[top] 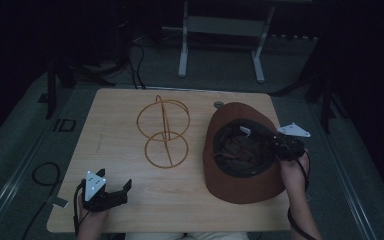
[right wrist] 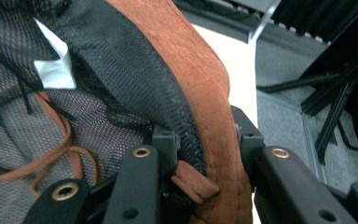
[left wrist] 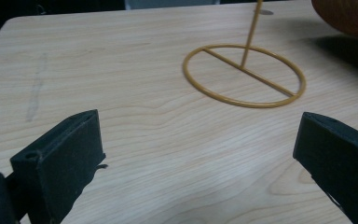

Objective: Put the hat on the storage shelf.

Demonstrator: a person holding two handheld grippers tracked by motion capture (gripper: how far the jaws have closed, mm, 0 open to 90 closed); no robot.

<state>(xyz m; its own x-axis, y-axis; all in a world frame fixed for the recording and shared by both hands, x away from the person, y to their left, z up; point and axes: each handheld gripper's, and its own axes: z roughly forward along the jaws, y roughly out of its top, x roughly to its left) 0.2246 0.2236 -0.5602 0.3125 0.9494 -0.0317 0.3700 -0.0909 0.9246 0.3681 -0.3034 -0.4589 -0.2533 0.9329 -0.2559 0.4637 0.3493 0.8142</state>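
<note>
**Hat pinched at rim, left gripper idle**

Dim room w/ grey floor and a white frame beyond; a pale wood table [top: 130, 200] is seen in the middle. On its right half a brown hat [top: 230, 192] lies crown-down, dark mesh lining up, w/ a white label [right wrist: 51, 70] and a brown cord [right wrist: 56, 154] inside. The rim at the hat's right side is clamped by the right gripper [right wrist: 205, 154]: one jaw inside on the mesh, the other outside on the brown felt. That edge is probably raised off the table, though this is hard to judge in the high view. A yellow wire stand [top: 166, 131] is set at table centre, just left of the hat, apart from it. The left gripper [left wrist: 196, 154] is held near the front left corner, jaws spread wide, nothing between them, pointed toward the stand's ring base.
</note>
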